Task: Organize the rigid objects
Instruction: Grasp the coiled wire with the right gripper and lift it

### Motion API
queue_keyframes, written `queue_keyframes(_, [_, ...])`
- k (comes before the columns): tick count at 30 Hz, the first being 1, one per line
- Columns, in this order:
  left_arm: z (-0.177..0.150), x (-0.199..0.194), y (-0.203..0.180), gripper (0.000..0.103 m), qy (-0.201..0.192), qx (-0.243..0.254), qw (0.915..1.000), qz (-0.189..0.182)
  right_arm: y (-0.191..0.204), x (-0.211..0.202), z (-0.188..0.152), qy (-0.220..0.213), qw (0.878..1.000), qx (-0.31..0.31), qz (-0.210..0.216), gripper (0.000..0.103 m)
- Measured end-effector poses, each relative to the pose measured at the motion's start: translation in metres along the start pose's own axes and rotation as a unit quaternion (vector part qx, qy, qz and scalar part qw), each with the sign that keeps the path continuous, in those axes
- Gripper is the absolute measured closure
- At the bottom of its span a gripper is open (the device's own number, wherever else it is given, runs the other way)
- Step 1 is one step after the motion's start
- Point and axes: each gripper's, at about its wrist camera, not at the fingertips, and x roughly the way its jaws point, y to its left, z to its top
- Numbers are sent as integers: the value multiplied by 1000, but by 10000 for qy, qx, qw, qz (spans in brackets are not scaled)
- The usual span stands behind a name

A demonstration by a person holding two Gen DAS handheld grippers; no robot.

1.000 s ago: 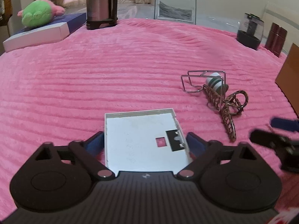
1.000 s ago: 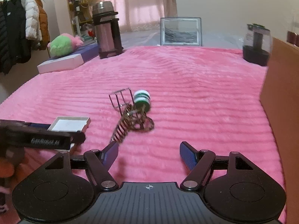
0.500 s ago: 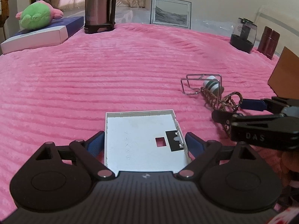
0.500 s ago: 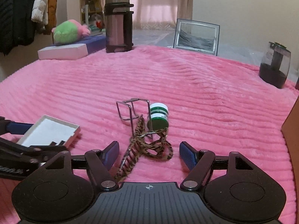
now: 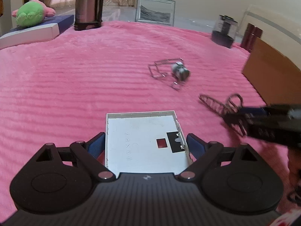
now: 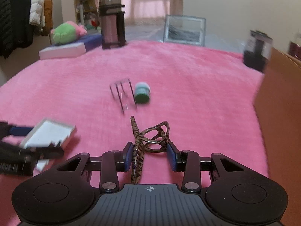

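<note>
**Gripping two items at once on the pink bed cover**

Closing on the hair clip point(image 6: 148, 141), the right claw point(image 6: 149, 157) has its blue pads point(image 6: 128, 156) against both sides of the leopard-print frame; the toothed arm hangs down between them. Judgement: the clip is springy and open-framed, so squeeze at the hinge loops, not the teeth, and lift slowly to check it does not pivot. The left claw point(image 5: 145, 146) stands wide, its pads flanking the white plastic tray point(image 5: 144, 141); whether they press on its walls I cannot tell, though the tray looks raised off the cover in the right wrist view. Keep it level.

Largest first: pink ribbed bed cover point(image 5: 84, 79) carries everything. A brown board point(image 6: 280, 116) stands at its right edge. At the far edge: a steel flask point(image 6: 112, 20), a framed picture point(image 6: 185, 30), a flat box point(image 6: 64, 51) with a green plush toy point(image 6: 64, 33), a dark glass jar point(image 6: 257, 50). Mid-cover, well apart from both claws: a wire rack point(image 6: 122, 92) touching a small green pot point(image 6: 142, 92).
</note>
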Motion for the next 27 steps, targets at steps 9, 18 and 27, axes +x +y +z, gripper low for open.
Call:
queue_keyframes(9, [-32,-17,-22,14,69,72,9999,-85,0,-58,-53,-58,9995,-118,-293,36])
queue_keyframes(18, [-35,-15,-26,14,-47,216,9997,52,2,-40,-43,-303,9992,-234,-141,41])
queue_keyframes(27, [-36,-8,-31,11,-130,279,9993,226,1,-36,-47,-284,9988,-366,-156,66])
